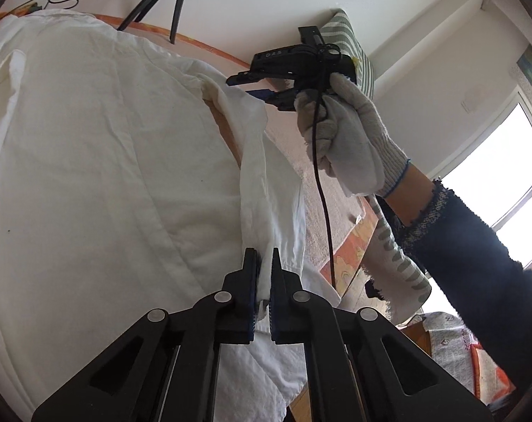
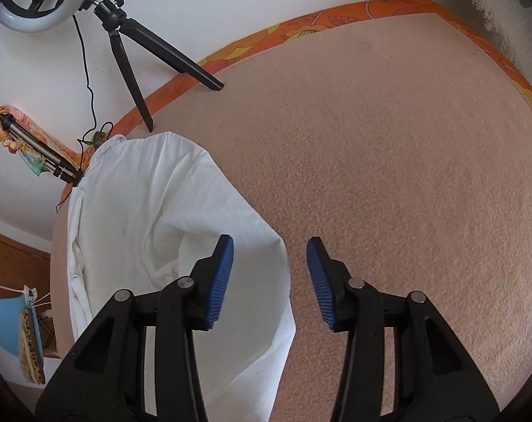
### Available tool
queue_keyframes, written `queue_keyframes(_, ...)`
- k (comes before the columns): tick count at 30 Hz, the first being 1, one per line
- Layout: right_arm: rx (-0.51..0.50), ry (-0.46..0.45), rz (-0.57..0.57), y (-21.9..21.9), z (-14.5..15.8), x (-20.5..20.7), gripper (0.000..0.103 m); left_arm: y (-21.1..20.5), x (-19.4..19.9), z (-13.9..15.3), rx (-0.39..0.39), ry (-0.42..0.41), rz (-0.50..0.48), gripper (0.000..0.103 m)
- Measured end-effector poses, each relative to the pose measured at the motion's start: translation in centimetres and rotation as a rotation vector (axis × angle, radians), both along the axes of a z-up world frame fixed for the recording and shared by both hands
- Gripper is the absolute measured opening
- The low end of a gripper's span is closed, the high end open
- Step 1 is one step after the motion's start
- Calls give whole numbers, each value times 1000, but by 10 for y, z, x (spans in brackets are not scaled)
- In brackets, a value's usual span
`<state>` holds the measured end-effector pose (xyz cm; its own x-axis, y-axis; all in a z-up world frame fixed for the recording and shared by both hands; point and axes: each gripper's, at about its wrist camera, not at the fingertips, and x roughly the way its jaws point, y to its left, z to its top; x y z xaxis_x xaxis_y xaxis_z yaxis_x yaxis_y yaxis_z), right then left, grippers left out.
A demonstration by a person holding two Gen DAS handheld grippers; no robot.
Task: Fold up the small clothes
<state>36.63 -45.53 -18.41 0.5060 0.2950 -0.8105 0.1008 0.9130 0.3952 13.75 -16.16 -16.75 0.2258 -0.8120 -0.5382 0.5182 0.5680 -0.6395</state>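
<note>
A white garment [image 1: 101, 161] lies spread on a pink bed surface [image 2: 389, 147]. My left gripper [image 1: 264, 263] is shut on a folded edge of the white garment near its right side. In the left wrist view the right gripper [image 1: 255, 86] is held in a white-gloved hand above the garment's far right corner, its fingers apart. In the right wrist view my right gripper [image 2: 270, 246] is open and empty, hovering over the garment's right edge [image 2: 181, 218], left finger above the cloth, right finger above the bare bed.
A black tripod [image 2: 139, 56] with a ring light [image 2: 44, 0] stands at the bed's far edge against a white wall. An orange flowered border [image 2: 301, 28] rims the bed. A striped pillow [image 1: 354, 45] sits in the far corner. A window [image 1: 494, 183] is at right.
</note>
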Motion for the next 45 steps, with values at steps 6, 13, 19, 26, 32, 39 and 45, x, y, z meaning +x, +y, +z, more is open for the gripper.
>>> queue_keyframes(6, -45, -39, 47, 27, 16, 2, 4, 6, -19, 11, -59, 13, -27, 2)
queue_keyframes(13, -99, -131, 124, 71, 74, -13, 4, 15, -37, 6, -77, 42, -49, 2)
queue_keyframes(19, -166, -144, 280, 148, 81, -18, 3, 20, -52, 3, -100, 61, -54, 2)
queue_keyframes(26, -146, -9, 454, 219, 36, -9, 4, 25, -66, -11, -100, 118, -67, 2)
queue_keyframes(32, -109, -49, 481, 209, 63, -33, 29, 33, -63, -13, -96, 125, -43, 2)
queue_keyframes(39, -115, -185, 378, 137, 128, -118, 53, 38, -64, -10, -103, 142, -44, 2)
queue_keyframes(45, -184, -140, 309, 99, 82, -226, 53, 46, -65, 6, -58, 74, -39, 9)
